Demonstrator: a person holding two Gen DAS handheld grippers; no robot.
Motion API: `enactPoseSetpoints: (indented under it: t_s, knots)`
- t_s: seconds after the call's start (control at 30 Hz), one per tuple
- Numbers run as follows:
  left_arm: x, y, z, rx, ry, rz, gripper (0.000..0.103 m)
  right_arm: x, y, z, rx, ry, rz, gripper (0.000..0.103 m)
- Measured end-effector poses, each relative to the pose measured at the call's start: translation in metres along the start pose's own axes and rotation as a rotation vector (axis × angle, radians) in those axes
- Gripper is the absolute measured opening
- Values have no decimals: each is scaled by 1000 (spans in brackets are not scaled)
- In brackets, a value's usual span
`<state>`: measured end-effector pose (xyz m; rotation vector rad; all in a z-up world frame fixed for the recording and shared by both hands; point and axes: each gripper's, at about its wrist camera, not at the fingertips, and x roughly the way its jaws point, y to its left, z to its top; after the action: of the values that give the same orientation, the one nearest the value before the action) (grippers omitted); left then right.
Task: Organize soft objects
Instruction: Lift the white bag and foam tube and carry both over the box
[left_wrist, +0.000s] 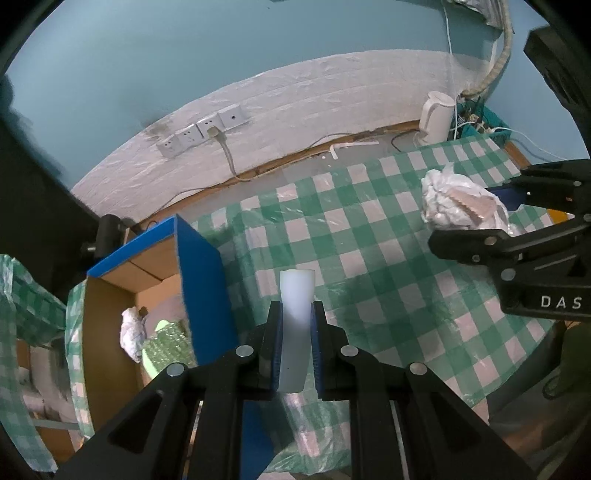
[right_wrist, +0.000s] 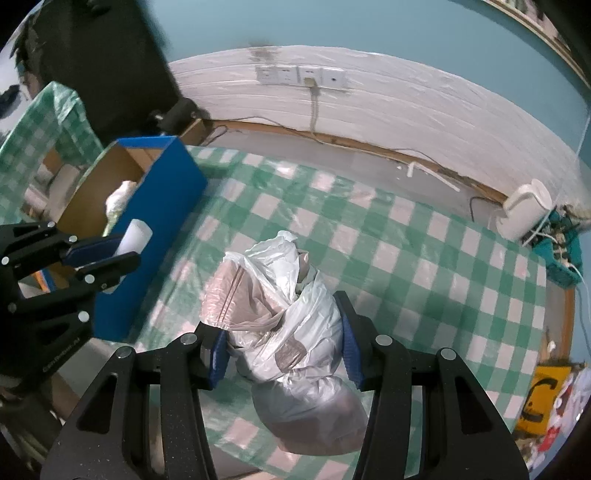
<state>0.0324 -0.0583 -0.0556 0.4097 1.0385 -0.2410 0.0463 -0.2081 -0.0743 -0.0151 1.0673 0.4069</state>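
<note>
My left gripper (left_wrist: 296, 314) is shut on a white foam cylinder (left_wrist: 295, 317), held above the table just right of the blue cardboard box (left_wrist: 201, 288); it also shows in the right wrist view (right_wrist: 135, 236). My right gripper (right_wrist: 282, 328) is shut on a crumpled plastic bag bundle (right_wrist: 280, 314) above the green checked tablecloth (right_wrist: 406, 258). In the left wrist view the bag bundle (left_wrist: 458, 203) and right gripper (left_wrist: 476, 214) are at the right. Inside the box lie a white crumpled bag (left_wrist: 131, 332) and a green bubble-wrap piece (left_wrist: 166, 347).
A white kettle (left_wrist: 436, 116) stands at the table's far right corner near a teal basket of cables (right_wrist: 561, 251). Wall sockets (left_wrist: 201, 131) with a plugged cord are on the white wall. A yellow item (right_wrist: 539, 398) lies at the right edge.
</note>
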Motion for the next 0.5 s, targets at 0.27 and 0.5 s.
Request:
enactPoseSetpoints:
  t_s: [0.27, 0.5]
  knots:
    - [-9, 27, -9, -53, -15, 2, 14, 2, 37, 17, -49, -6, 38, 50]
    - [-16, 58, -20, -113, -21, 25, 14, 8, 71, 34, -98, -3, 70, 50]
